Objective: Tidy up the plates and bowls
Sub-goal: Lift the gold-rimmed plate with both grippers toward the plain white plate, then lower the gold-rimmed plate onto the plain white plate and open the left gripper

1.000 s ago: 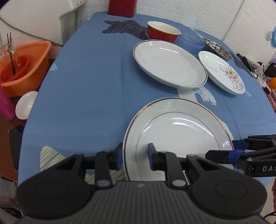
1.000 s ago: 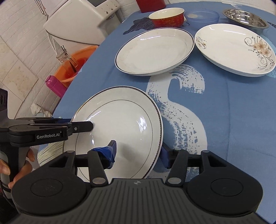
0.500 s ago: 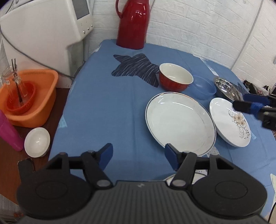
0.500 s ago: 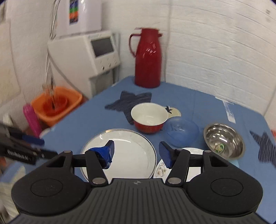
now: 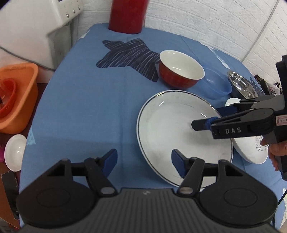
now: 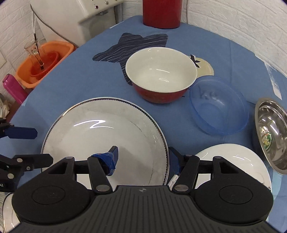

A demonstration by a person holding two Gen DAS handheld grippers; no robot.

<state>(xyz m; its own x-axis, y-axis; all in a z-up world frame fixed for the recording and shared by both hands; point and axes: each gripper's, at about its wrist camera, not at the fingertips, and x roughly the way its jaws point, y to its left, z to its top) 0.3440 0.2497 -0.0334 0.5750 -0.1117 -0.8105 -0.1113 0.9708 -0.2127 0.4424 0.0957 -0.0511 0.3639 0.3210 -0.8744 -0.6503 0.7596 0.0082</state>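
White rimmed plate (image 6: pixel 100 136) is sitting between both wide-open, empty claws.
Right gripper (image 6: pixel 142 159) is straddling its rim; glazed edge risks slipping, knocking floral plate (image 6: pixel 233 161) alongside; left gripper (image 5: pixel 143 161) straddling its near rim.

White brick wall (image 5: pixel 206 23) behind a blue-clothed table (image 5: pixel 86 100), white appliance (image 6: pixel 75 16) alongside.

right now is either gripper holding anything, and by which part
Nothing is held. The left gripper and the right gripper are both open, the right straddling the plate's rim.
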